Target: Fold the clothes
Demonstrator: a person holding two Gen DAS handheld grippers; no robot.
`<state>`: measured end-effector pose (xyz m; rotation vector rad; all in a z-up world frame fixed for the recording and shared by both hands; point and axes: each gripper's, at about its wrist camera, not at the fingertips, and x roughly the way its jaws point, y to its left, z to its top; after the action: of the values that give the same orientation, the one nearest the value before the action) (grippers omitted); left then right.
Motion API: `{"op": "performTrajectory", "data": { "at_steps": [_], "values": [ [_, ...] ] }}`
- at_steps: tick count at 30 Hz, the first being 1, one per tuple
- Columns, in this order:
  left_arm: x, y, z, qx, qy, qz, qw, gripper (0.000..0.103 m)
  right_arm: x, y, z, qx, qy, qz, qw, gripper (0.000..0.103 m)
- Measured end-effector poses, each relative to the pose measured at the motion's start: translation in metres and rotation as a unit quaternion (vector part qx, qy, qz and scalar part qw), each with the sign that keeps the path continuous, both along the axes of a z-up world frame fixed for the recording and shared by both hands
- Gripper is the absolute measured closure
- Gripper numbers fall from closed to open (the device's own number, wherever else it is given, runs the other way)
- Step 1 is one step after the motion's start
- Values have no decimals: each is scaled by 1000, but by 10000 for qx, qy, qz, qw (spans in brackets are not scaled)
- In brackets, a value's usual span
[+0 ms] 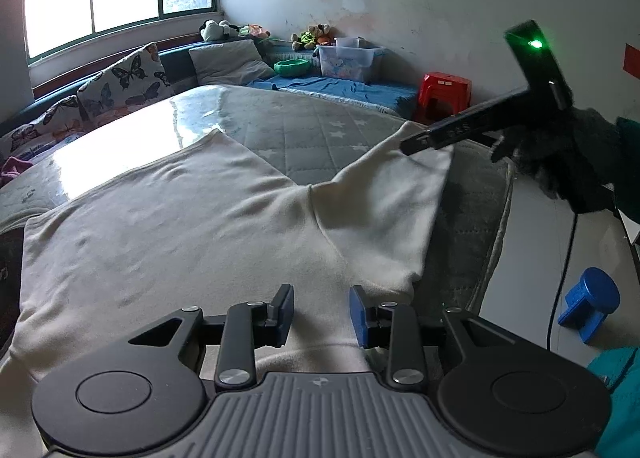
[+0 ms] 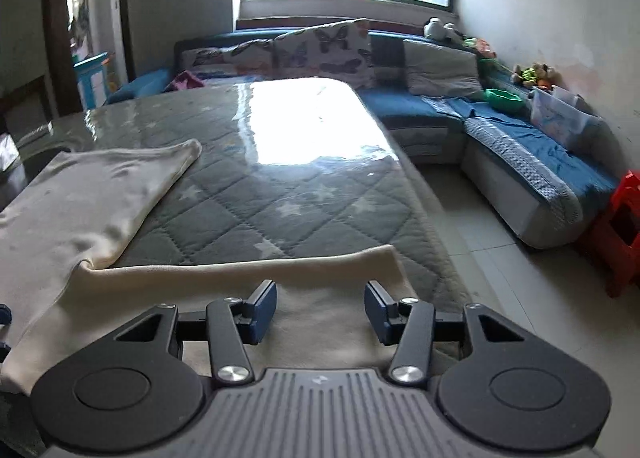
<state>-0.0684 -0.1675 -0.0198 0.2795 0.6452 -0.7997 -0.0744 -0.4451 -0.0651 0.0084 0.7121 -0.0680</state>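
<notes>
Meanwhile both hand-held grippers, left (image 1: 321, 315) and right (image 2: 321, 312), apart over cream shirt (image 1: 168, 234); clear bin (image 1: 347, 62) holds colourful items

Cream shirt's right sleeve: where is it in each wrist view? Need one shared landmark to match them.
Left wrist: the sleeve runs right of centre, toward the right gripper at its end.
Right wrist: sleeve lies across the bottom centre, beneath the open fingers.
Shared landmark: butterfly cushion under the window.
</notes>
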Motion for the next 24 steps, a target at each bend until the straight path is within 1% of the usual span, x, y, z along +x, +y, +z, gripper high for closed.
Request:
{"op": "performTrajectory", "data": {
  "at_steps": [2,4,6,9,12,13,15,19,24],
  "values": [
    [2,-2,2,-27,-22,26,10000,67,-5,-3,0,8,-13,-104,9999,52],
    [4,-3,4,-47,-46,75,10000,62,-9,-8,-1,59,-9,-264,9996,52],
    [5,-3,5,-61,-60,127,9999,58,-12,-11,-3,125,-15,-418,9990,52],
    [7,-2,7,-64,-70,237,9997,48,-17,-15,-3,204,-47,-573,9981,51],
    [7,-2,7,-70,-63,316,9995,43,-21,-17,-4,236,-82,-688,9973,47],
    [7,-2,7,-72,-60,341,9994,38,-22,-17,-4,258,-95,-728,9970,47],
    [8,-3,7,-76,-55,391,9992,32,-26,-19,-5,339,-117,-809,9961,47],
    [8,-3,8,-85,-43,492,9987,25,-31,-20,-8,415,-143,-948,9945,46],
    [8,-3,8,-71,-48,549,9985,23,-35,-25,-11,548,-177,-1069,9926,46]
  ]
}}
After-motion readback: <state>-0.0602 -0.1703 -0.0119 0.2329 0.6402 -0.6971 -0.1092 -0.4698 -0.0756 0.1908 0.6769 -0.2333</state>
